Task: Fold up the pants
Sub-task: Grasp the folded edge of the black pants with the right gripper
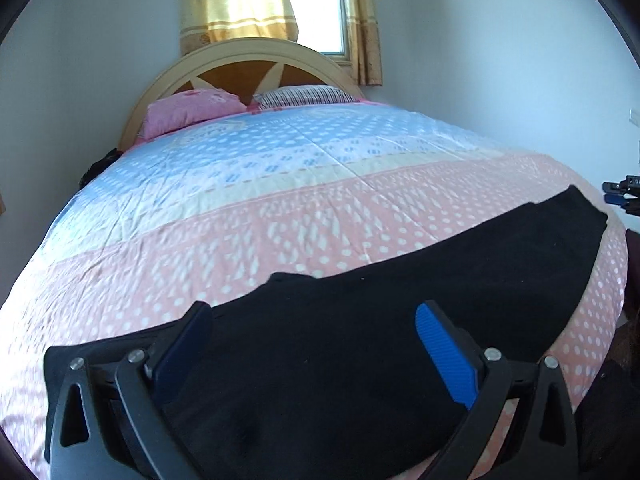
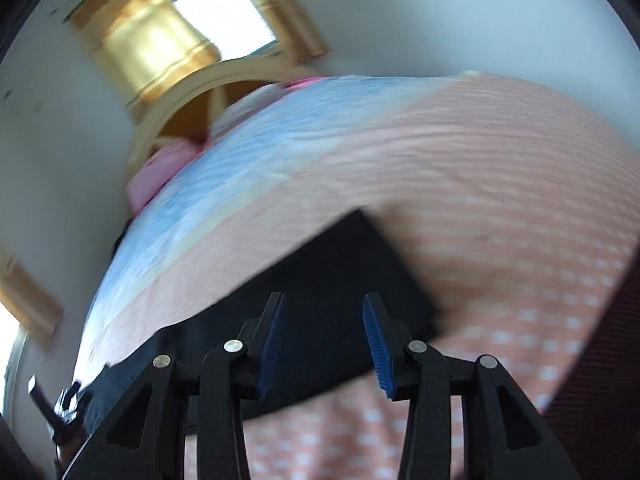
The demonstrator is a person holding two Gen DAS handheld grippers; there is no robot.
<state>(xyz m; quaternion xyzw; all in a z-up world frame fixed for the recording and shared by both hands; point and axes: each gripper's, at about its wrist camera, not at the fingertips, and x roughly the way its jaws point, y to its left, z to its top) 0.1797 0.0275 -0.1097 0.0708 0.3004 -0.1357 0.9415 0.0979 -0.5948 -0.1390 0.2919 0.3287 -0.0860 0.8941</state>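
Lying flat, soft black pants [image 1: 400, 300], long band, dotted quilted bedspread [image 1: 280, 216]

Left gripper [image 1: 316, 332]: black linkage arms with blue ribbed pads, jaws spread wide with nothing between them, pointing forward and downward. Right gripper [image 2: 324, 324]: same build, jaws partly apart and parallel, nothing clamped between the pads, angled downward; its view is tilted and blurred. In the left wrist view it appears small at the right edge.

Window [image 1: 316, 12] daylight; right-wrist view motion-blurred, fisheye-warped.
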